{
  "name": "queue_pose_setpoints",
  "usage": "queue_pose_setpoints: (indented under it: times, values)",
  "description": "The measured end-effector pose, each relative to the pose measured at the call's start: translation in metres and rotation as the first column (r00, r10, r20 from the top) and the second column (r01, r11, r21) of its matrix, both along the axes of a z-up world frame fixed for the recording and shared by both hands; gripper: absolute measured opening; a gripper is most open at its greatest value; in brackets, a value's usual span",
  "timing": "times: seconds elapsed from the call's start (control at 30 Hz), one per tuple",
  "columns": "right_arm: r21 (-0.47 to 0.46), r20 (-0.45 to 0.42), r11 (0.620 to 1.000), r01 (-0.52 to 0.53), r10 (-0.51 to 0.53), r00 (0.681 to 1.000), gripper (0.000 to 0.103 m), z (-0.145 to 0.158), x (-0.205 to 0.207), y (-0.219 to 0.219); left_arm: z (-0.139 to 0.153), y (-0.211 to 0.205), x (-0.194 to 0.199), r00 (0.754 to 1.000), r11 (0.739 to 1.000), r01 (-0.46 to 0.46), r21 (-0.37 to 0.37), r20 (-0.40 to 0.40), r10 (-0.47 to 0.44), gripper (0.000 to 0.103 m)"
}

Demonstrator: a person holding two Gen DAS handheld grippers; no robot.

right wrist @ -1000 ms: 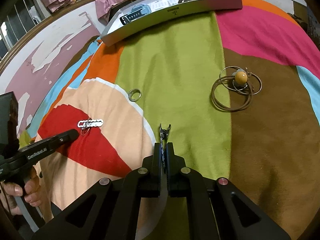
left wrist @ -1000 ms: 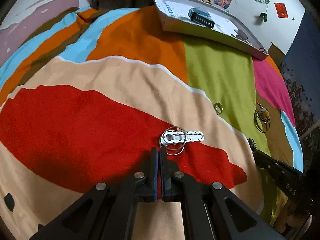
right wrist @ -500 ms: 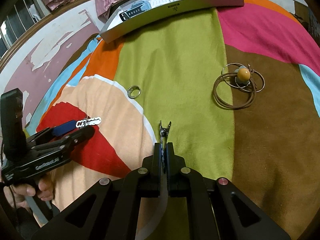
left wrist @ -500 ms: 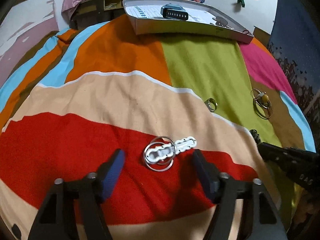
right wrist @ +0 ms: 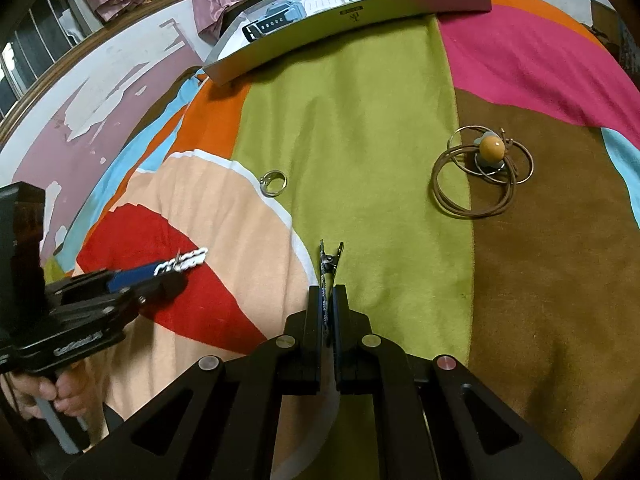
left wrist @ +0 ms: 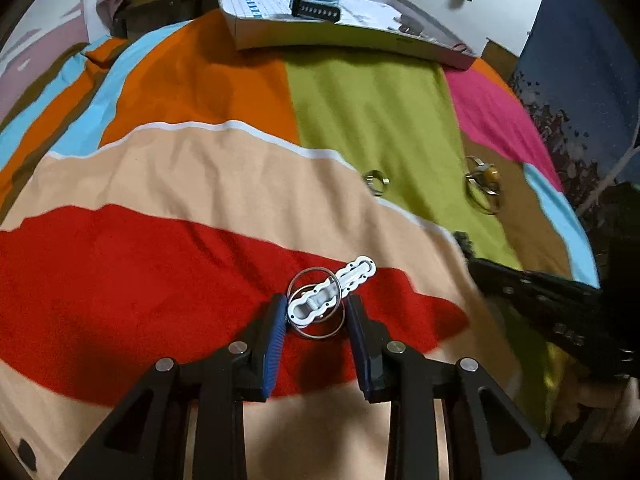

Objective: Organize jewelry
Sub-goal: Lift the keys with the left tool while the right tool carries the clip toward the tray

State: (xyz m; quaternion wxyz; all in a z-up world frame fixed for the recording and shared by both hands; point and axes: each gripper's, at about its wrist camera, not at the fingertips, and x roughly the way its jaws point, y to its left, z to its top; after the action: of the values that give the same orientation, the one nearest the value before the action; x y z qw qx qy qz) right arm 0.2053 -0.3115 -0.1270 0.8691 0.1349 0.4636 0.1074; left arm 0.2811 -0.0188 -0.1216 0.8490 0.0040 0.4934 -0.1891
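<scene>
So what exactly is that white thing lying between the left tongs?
The white clip looks like plastic, long and scalloped, with small holes along it and a coiled spring at its middle. It lies flat and slantwise on the red patch of the bedspread, over two thin wire hoops. The open left tongs flank it.

Both wrist views look low across the bedspread (left wrist: 168, 184), sharing its tray (right wrist: 360, 20).

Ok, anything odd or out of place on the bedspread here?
Nothing damaged. Jewelry is scattered loose: a ring, a cord necklace tangled with hoops, and a white clip lying across hoops. The tray holds only a few pieces.
</scene>
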Motion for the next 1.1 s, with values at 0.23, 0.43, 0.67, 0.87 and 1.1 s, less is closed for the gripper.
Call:
queue_pose_setpoints:
  times: [0.23, 0.43, 0.67, 0.87, 1.1]
  values:
    - [0.003, 0.019, 1.000, -0.001, 0.001, 1.000, 0.005, 0.005, -0.004, 0.000, 0.006, -0.005, -0.016, 0.998, 0.999, 0.029, 0.033, -0.049, -0.028, 0.029]
    - [0.011, 0.019, 1.000, 0.015, -0.015, 1.000, 0.005, 0.006, -0.006, -0.003, 0.002, -0.010, -0.020, 0.995, 0.997, 0.058, 0.047, -0.085, -0.054, 0.029]
    - [0.016, 0.021, 1.000, 0.021, -0.021, 1.000, 0.005, 0.007, -0.005, -0.003, 0.010, -0.019, -0.041, 0.985, 0.991, 0.132, 0.038, -0.121, -0.126, 0.029]
    - [0.014, 0.010, 1.000, 0.019, -0.019, 1.000, 0.005, 0.005, -0.004, -0.002, 0.000, -0.036, -0.050, 0.969, 0.971, 0.213, 0.107, -0.147, -0.197, 0.029]
    - [0.020, -0.043, 1.000, 0.007, -0.007, 0.999, 0.005, -0.003, 0.000, -0.002, 0.001, -0.043, -0.060, 0.949, 0.953, 0.287, 0.096, -0.166, -0.269, 0.029]
